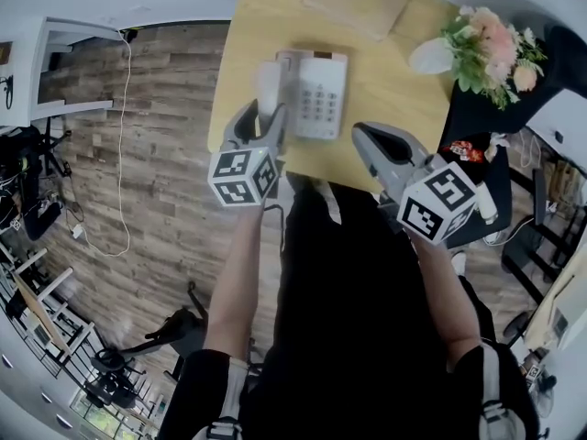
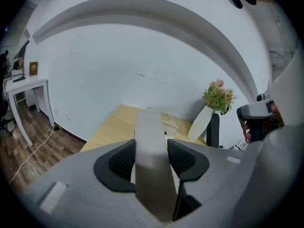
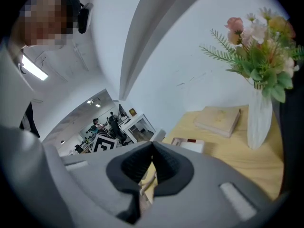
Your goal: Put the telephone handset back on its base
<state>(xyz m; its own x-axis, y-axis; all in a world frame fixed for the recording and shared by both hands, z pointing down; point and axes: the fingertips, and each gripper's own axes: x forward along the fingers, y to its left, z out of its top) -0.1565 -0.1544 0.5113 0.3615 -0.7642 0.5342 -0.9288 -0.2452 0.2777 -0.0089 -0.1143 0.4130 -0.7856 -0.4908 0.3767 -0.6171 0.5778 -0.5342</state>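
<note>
Head view: pale wooden table, smooth and matte, carries a boxy off-white telephone base with a grid of small keys. The left gripper, grey moulded plastic with a black-and-white marker cube behind it, holds the long, slim, pale grey handset along the base's left side. Whether handset and base touch cannot be told. The right gripper, of the same grey plastic, hovers over the table's near part, just beside the base's right corner. A flat tan book lies at the far edge. A white tapering vase of pink flowers and green sprigs is at the right.

Left gripper view: the two ribbed black pads stand wide apart and press on the handset's smooth flanks. Its rounded bar runs up between them, above the tabletop.

Right gripper view: this claw's ribbed black pads meet at their tips with nothing between them, so it is closed and empty. Beyond them show the base's squared corner, the thick rectangular book and the glossy vase.
</note>
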